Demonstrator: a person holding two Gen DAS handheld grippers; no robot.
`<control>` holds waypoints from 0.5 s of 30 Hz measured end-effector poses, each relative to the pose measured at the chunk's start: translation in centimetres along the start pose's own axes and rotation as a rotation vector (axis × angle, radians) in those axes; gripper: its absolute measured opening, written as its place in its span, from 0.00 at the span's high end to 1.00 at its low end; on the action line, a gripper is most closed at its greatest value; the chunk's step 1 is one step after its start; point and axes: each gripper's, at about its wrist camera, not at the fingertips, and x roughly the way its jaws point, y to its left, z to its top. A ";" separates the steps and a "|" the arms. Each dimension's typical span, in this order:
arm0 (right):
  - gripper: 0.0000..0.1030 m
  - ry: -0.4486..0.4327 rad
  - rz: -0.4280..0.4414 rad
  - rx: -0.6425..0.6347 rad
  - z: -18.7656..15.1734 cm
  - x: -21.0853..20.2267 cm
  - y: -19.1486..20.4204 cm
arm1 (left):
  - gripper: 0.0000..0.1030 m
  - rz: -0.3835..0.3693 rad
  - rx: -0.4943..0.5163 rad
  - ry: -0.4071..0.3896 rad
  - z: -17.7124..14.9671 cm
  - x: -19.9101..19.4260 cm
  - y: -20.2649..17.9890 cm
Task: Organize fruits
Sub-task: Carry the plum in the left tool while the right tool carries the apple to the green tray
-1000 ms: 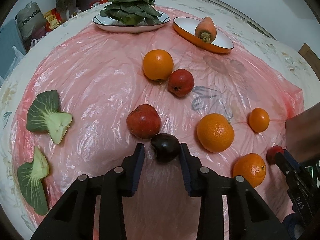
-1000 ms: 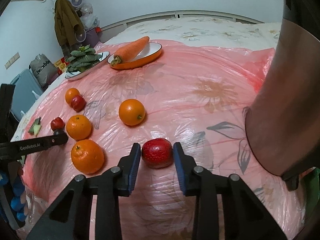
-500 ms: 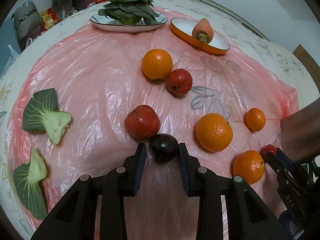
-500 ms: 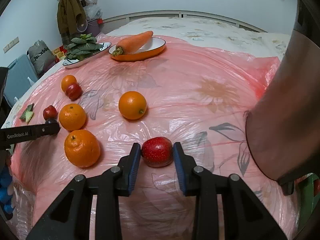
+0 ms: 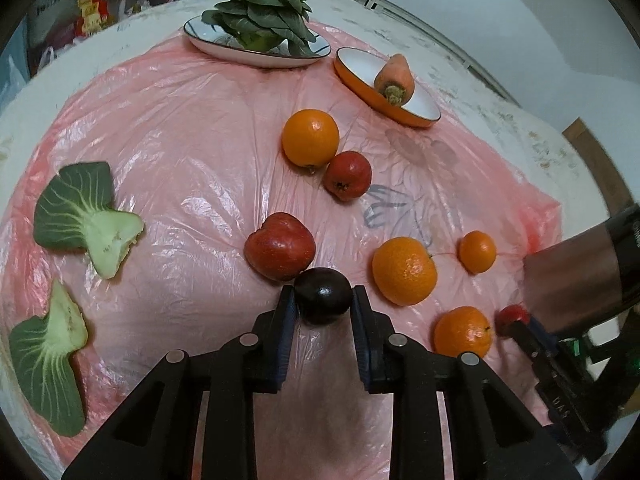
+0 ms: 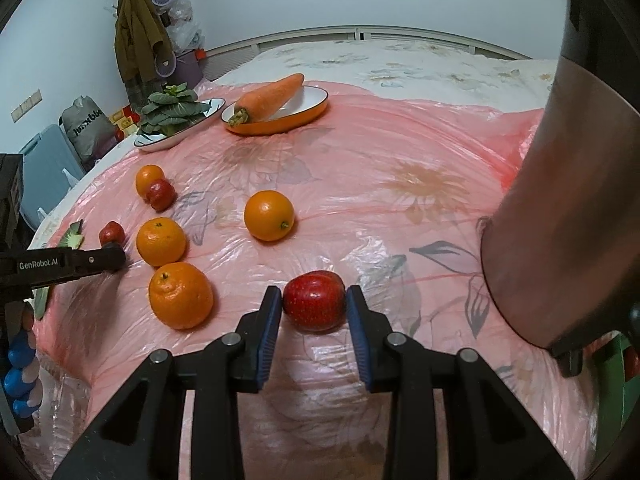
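In the left wrist view, our left gripper (image 5: 323, 304) has its fingers (image 5: 285, 320) closed on a dark plum (image 5: 323, 294), both pads pressed against its sides low over the pink plastic sheet (image 5: 192, 152). A large red apple (image 5: 279, 246) touches the plum at its far left. To the right lie a big orange (image 5: 404, 271), a small orange (image 5: 477, 251) farther right, and a near orange (image 5: 463, 332). Farther off, another orange (image 5: 310, 137) touches a small red apple (image 5: 347, 175). Two bok choy pieces (image 5: 86, 216) lie at the left. At the far end, a white plate (image 5: 224, 46) carries leafy greens (image 5: 262, 16), and an orange dish (image 5: 384, 92) carries a carrot (image 5: 394, 76).

In the right wrist view, our right gripper (image 6: 314, 306) grips a red apple (image 6: 314, 300), both fingers (image 6: 269, 320) against its sides, near the middle of the sheet. The near orange (image 6: 181, 295) sits to its left, the small orange (image 6: 269, 215) beyond it. A brown cylindrical appliance (image 6: 560, 208) stands at the right.
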 end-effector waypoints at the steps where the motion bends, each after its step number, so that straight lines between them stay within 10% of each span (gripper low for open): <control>1: 0.69 -0.001 0.006 0.006 0.0 -0.2 0.0 | 0.78 -0.011 -0.011 0.000 0.0 -0.1 0.2; 15: 0.70 0.002 0.030 0.037 -1.4 -2.2 0.0 | 0.78 -0.044 0.003 -0.001 -1.0 -1.1 0.1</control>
